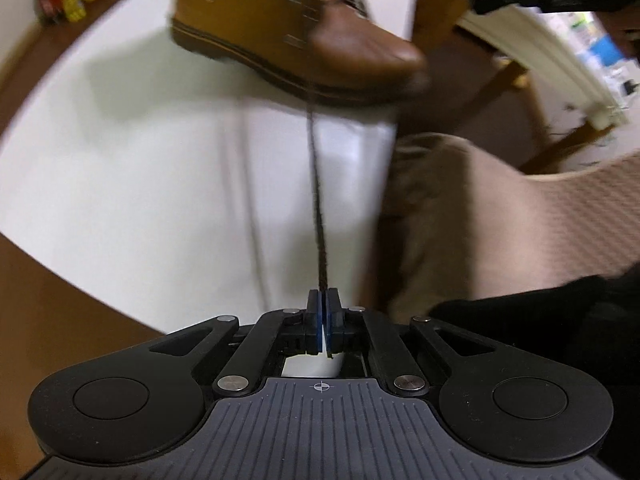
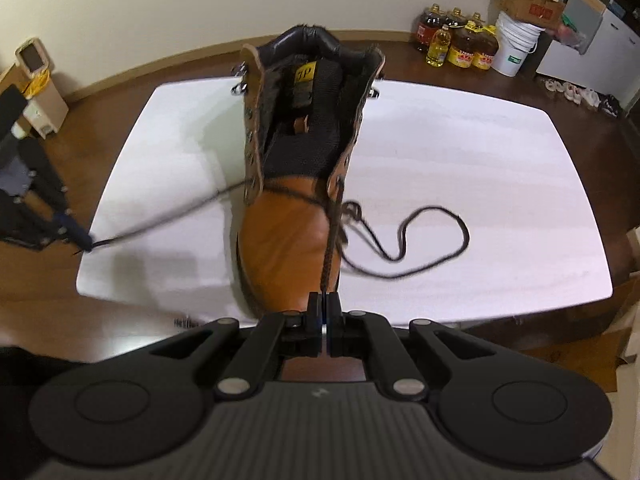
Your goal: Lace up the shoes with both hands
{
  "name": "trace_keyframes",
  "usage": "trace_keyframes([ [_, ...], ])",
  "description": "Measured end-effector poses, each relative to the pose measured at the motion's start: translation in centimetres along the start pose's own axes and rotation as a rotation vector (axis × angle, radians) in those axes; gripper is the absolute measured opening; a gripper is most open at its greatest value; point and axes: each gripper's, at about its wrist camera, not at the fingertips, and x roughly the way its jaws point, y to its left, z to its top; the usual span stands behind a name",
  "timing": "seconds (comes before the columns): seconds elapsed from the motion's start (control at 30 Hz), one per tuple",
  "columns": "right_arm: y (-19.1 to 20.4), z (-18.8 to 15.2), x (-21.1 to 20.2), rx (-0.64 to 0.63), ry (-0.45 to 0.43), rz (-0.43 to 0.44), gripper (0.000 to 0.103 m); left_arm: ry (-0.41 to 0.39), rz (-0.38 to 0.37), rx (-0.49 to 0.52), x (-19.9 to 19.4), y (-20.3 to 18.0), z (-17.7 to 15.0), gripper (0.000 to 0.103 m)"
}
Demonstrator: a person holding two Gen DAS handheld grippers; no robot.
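A tan leather boot (image 2: 296,184) is standing on the white table (image 2: 480,184), its black tongue showing a yellow tag reading "7P". The dark lace (image 2: 424,240) is looping at its four o'clock. The right gripper (image 2: 323,308) is clamping one strand at six o'clock; the left gripper (image 1: 323,304) is pinching the other end at eight o'clock.

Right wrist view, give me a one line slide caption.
Right tongs and left tongs each pinch a lace end of the tan boot on the white table.
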Motion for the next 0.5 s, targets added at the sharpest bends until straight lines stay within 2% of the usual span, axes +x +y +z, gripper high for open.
trace_keyframes([
  [0.2,0.0,-5.0,-3.7,-0.010,0.001,-0.049,0.002,-0.064,-0.158,-0.063,-0.6,-5.6,-0.6,0.001],
  [0.37,-0.5,-11.5,-8.6,0.003,-0.042,-0.095,0.002,-0.131,-0.161,-0.001,-0.3,-13.6,-0.4,0.001],
  [0.5,-1.2,-18.1,-12.6,-0.036,-0.100,-0.119,0.002,-0.195,-0.139,-0.032,0.8,-21.9,-2.2,0.001],
])
